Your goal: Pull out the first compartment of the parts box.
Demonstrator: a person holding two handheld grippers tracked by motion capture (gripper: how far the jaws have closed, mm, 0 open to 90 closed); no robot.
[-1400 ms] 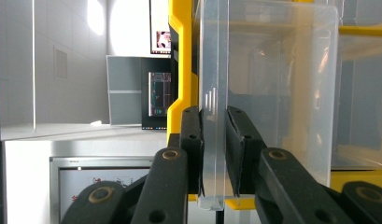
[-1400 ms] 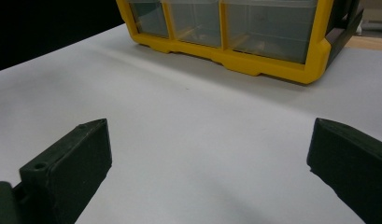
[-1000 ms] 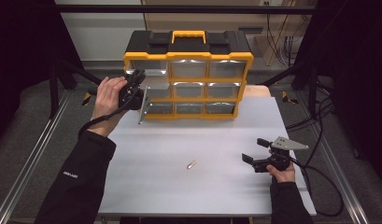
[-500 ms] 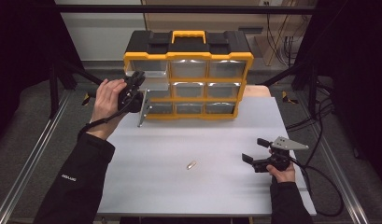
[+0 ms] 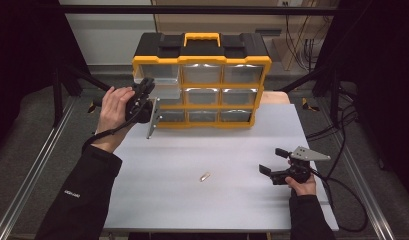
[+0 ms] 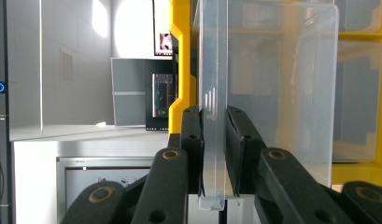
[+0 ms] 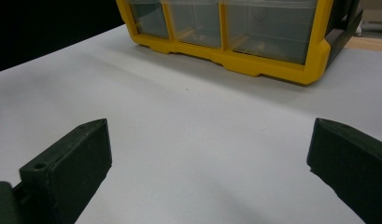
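Nearest, the right gripper (image 5: 278, 169) is resting on the white table (image 5: 227, 210) with its jaws spread wide around nothing. One small metal piece (image 5: 205, 176) is lying alone mid-table. Farther off, the left gripper (image 5: 142, 100) is pinching the front of one clear plastic drawer (image 6: 268, 93), which is sticking out at the left end of the yellow-and-black organizer (image 5: 202, 82), holding nine drawers in three rows. Dark curtains are flanking the table.

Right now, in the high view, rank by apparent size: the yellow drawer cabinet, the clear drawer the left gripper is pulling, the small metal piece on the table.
1. Yellow drawer cabinet, by far the largest.
2. Clear drawer, seen edge-on beside the left gripper, so it looks slim.
3. Small metal piece, the smallest.
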